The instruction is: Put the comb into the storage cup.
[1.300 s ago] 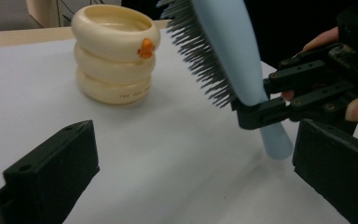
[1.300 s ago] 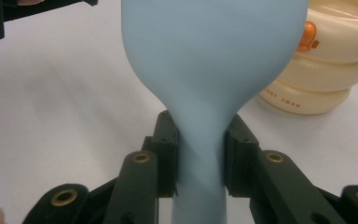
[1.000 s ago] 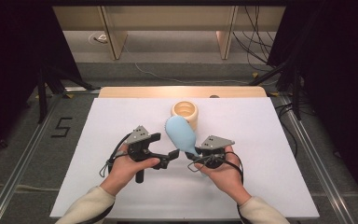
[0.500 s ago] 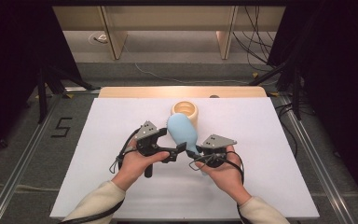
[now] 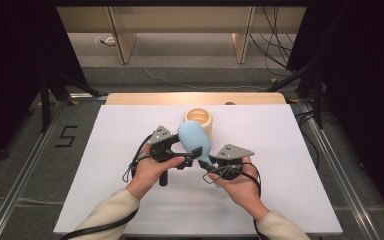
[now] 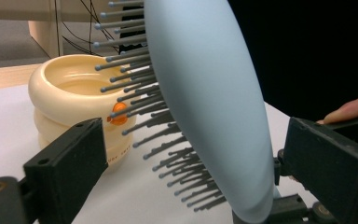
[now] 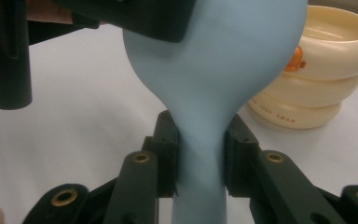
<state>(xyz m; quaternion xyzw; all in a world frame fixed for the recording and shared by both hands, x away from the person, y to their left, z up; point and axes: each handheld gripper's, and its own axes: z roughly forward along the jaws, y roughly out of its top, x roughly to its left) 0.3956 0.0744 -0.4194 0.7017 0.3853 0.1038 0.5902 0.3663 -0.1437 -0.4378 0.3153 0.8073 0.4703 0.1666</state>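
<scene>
The right gripper (image 7: 199, 161) clamps the handle of the light blue hairbrush (image 5: 195, 138), held above the table beside the cream bowl (image 5: 198, 119). The left gripper (image 6: 191, 168) has its jaws wide around the brush head, just closing a little — a handover, I think. Next, the left jaws must close on the head.

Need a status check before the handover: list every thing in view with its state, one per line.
Light blue hairbrush: held off the table by its handle, bristles facing the left tool.
Right tool: shut on the hairbrush handle.
Left tool: open around the brush head, jaws just closing slightly.
Cream bowl: upright on the table, untouched.
</scene>
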